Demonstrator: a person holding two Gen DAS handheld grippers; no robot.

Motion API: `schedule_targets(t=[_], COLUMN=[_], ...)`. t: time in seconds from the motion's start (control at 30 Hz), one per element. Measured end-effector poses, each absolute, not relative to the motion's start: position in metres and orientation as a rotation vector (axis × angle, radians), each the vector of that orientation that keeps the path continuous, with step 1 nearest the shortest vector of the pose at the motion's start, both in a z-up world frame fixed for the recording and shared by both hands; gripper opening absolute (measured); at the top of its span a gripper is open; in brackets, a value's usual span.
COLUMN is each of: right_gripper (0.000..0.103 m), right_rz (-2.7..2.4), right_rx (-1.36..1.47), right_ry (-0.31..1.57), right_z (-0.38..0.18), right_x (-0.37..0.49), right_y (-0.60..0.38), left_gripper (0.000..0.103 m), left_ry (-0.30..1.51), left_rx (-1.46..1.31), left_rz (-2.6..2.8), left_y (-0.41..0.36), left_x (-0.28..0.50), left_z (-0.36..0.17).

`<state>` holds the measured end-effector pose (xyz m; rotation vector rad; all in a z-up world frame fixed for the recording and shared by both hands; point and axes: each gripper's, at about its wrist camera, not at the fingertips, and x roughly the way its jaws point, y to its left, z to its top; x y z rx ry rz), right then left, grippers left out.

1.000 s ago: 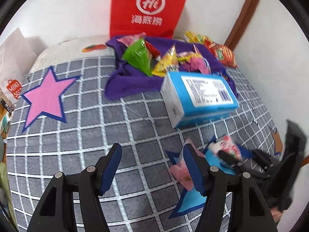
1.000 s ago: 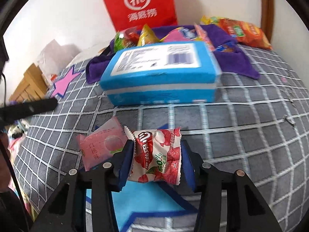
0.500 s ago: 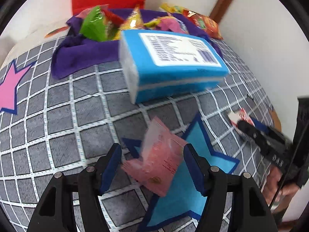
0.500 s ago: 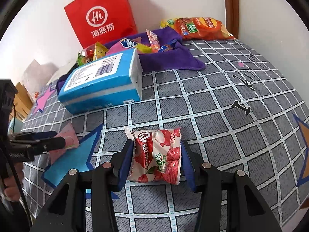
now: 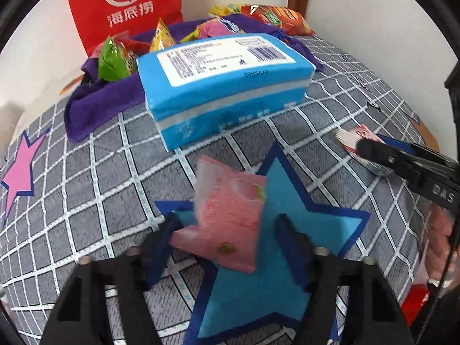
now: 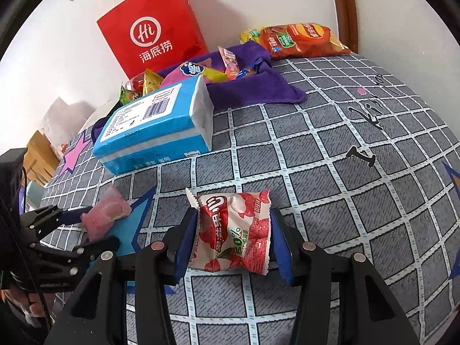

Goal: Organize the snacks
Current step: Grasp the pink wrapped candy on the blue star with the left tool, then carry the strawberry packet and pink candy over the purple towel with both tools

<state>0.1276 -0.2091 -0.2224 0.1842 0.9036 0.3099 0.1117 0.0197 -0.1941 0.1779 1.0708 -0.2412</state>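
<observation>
Grey bedspread (image 6: 330,155) with a white grid, pink star (image 5: 20,169) at far left, and light-blue star (image 5: 258,293) edged in navy. Near: pale pink packet (image 5: 230,218); red-and-white packet (image 6: 233,230) with green print. Far: blue pack (image 5: 227,86) with white label, purple cloth (image 6: 253,86), red bag (image 6: 152,28) with white logo, orange bag (image 6: 299,40).

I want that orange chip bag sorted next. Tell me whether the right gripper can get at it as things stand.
Probably not yet. The right gripper is shut on a lychee snack packet, so its jaws are occupied. The orange chip bag itself lies uncovered by the far wall.
</observation>
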Motion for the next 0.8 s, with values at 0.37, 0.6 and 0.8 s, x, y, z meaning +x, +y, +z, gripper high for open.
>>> schedule_targets(t=[0.37,0.6,0.8], right_gripper=[0.049,0.049,0.049], right_rz=[0.367,0.425,0.431], right_rx=[0.204,0.18,0.151], right_ry=[0.862,0.819,0.779], right_z=[-0.19,-0.154,-0.118], right_x=[0.122,0.135,0.163], right_y=[-0.21,-0.2,-0.19], left_gripper=[0.044,0.044,0.044], left_ry=[1.089,1.013,0.956], left_rx=[0.036,-0.058,-0.078], left_rz=[-0.277,-0.304,-0.258], left_y=[0.035,0.052,0.07], left_x=[0.124,0.134,0.159], left_z=[-0.166,-0.122,-0.096])
